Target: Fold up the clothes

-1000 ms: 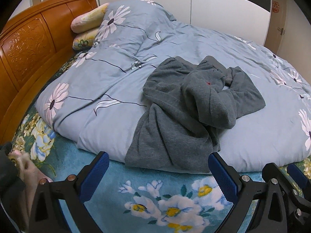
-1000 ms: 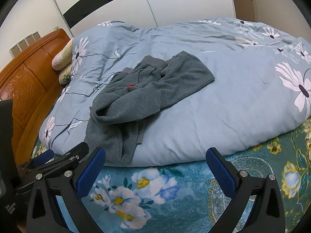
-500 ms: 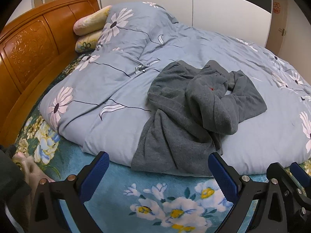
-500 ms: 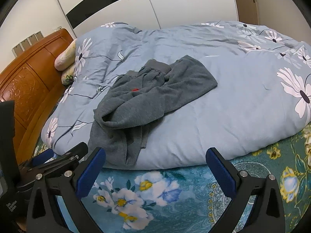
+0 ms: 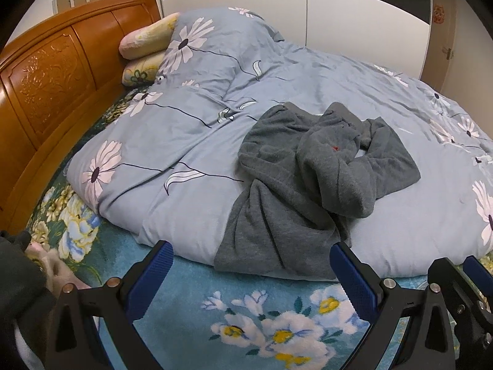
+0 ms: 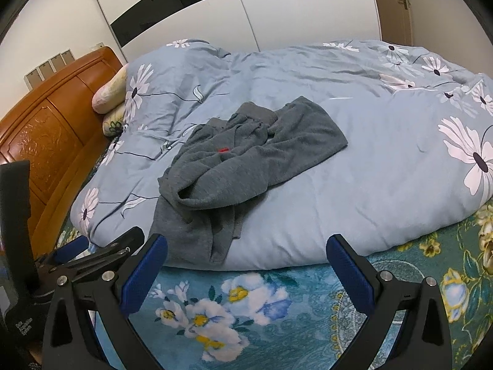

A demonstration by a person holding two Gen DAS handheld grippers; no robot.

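At the far left of the left wrist view we see a hand [image 5: 52,269] in a dark sleeve [image 5: 18,280], low beside the bed edge. Right of it, our left gripper [image 5: 251,273] is held level, pointing across the bed, its jaws spread wide with nothing between them; the blue pads [image 5: 149,280] hang over the floral sheet [image 5: 265,317] at the near edge. In the right wrist view the same gripper shows from the side at lower left, close beside the right one.

Further left in the room stands the wooden headboard [image 5: 49,92], with two pillows [image 5: 144,35] stacked against it and partly covered by the duvet [image 5: 172,141], pale blue with white flowers.

The grey garment [image 5: 295,191] lies crumpled on the duvet, roughly in the middle, with one end draped down over the near side of the duvet and reaching the sheet. It sits just beyond the left gripper's right finger, not touching it. A small red mark [image 6: 223,150] shows on its upper folds.

Our right gripper [image 6: 246,269] is also level and aimed at the bed, jaws spread wide and empty. The garment [image 6: 246,160] lies ahead of it and a little to the left, its hanging end near the left finger [image 6: 144,273]. Behind the bed runs a white wardrobe [image 6: 302,12] with a black band.
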